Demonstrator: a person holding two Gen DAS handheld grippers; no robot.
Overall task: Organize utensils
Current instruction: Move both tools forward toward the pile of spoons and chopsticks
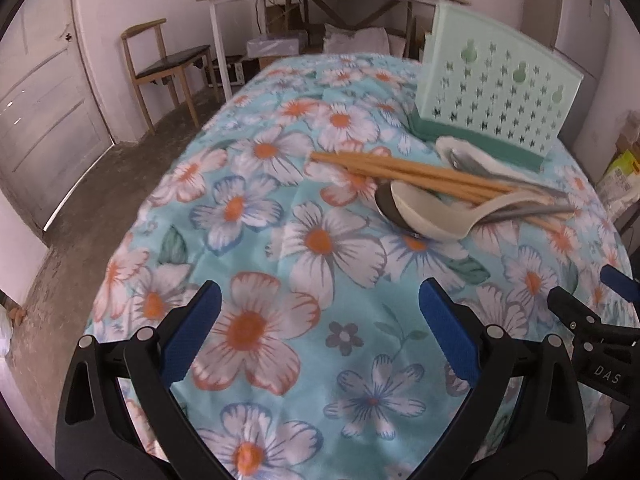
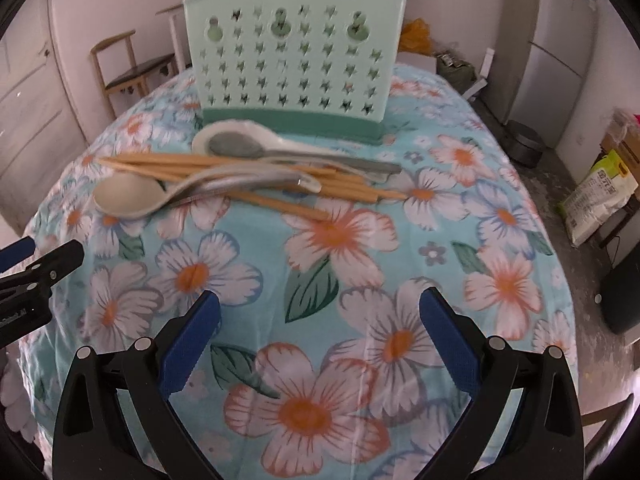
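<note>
Here, floral tablecloth (image 2: pixel 340 240) under both gaping, empty grippers, perhaps concrete floor (image 1: pixel 120 168) beyond.

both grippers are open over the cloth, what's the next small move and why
Probably ease the right hand-held gripper forward toward the chopsticks lying on top of the pile. Both it and the left hand-held gripper are open, empty and short of the utensils. The green holder stands right behind the pile, and the sticks cross the white spoon, so lifting them first should free the rest.

Floral cloth (image 2: pixel 320 248), wooden chair (image 1: pixel 160 60)
</note>
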